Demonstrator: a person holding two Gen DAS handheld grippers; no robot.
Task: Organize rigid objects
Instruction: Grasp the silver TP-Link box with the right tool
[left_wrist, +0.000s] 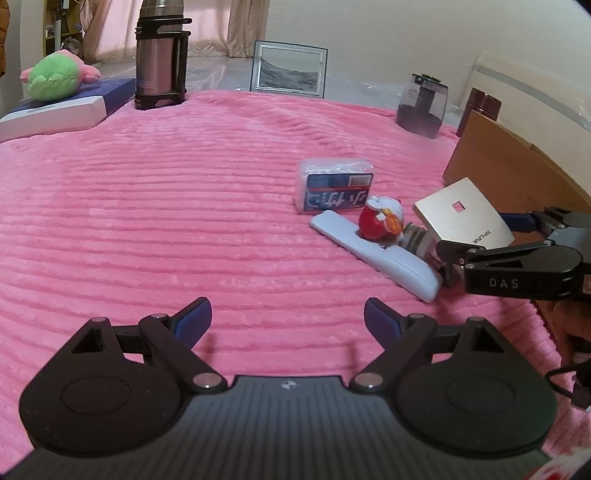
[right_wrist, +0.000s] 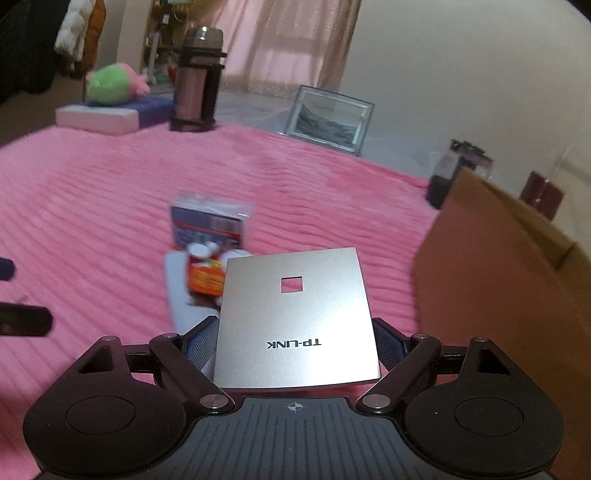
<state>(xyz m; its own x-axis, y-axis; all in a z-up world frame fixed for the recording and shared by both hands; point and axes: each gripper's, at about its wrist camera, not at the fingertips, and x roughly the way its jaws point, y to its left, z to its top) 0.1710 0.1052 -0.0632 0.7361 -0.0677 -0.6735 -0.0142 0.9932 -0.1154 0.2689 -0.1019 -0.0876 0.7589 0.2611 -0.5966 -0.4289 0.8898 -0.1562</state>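
Silver TP-LINK box (right_wrist: 295, 317) clamped between right gripper (right_wrist: 295, 343) pads, raised above pink blanket (right_wrist: 92, 206) — cardboard carton (right_wrist: 498, 280) just beside, left gripper (left_wrist: 288, 321) spread wide, empty.

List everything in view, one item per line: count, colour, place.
TP-LINK box: one, silver, between the right gripper's pads
remote: one, pale blue-white, on the blanket
toy figure: one, red and white, on the remote
tissue pack: one, blue and white, behind the toy
cardboard box: one, brown, right edge
thermos: one, steel, far left
plush toy: one, green and pink, on a flat white-and-blue box
picture frame: one, silver, far middle
dark jar: one, far right
blanket: one, pink
left gripper: open, empty
right gripper: closed on the TP-LINK box
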